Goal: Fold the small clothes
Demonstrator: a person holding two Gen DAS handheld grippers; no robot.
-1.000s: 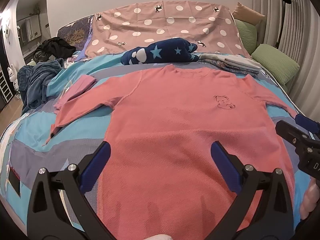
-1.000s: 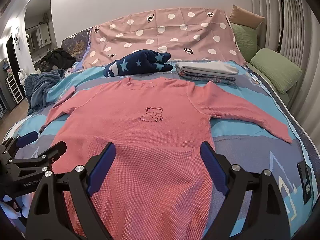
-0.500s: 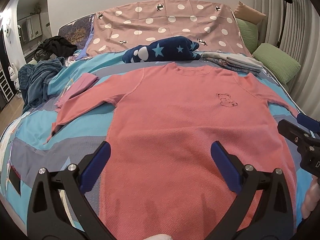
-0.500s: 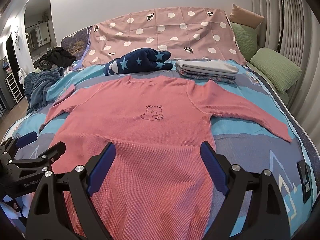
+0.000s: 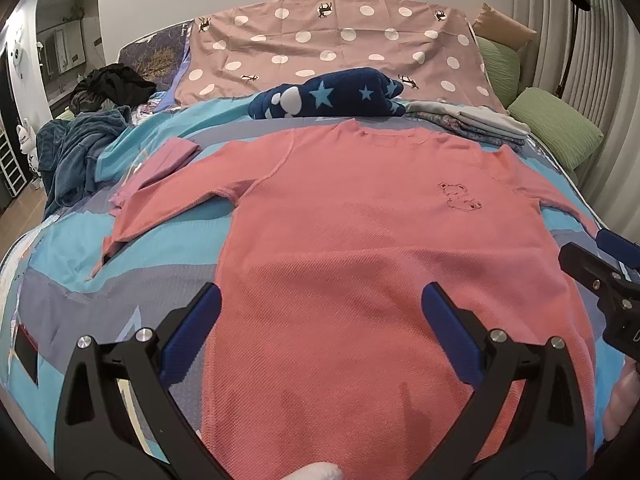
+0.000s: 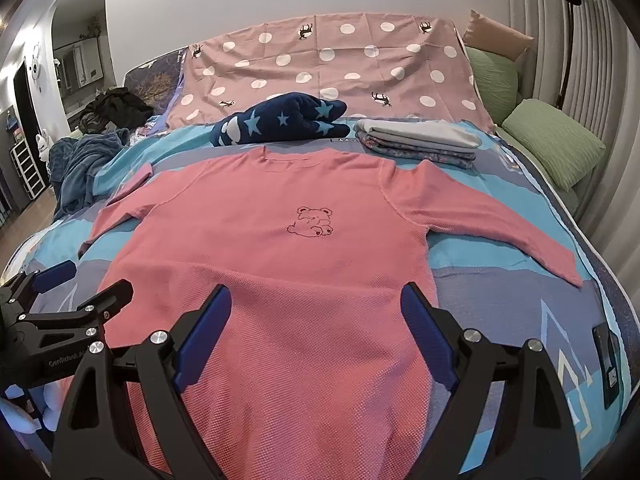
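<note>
From my remote seat, the only lettering I can read is white print on the black body of the left gripper (image 6: 72, 296), seen at the left edge of the right wrist view: it reads "GenRobot", with the last characters cut off. Beyond the gripper, the pink shirt (image 6: 280, 264) carries a line-drawn bear (image 6: 314, 222) on its chest, with no words.

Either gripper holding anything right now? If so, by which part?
Nothing is held. The left gripper and the right gripper both stand open above the pink shirt, which lies flat on the bed; neither pinches the fabric.
</note>
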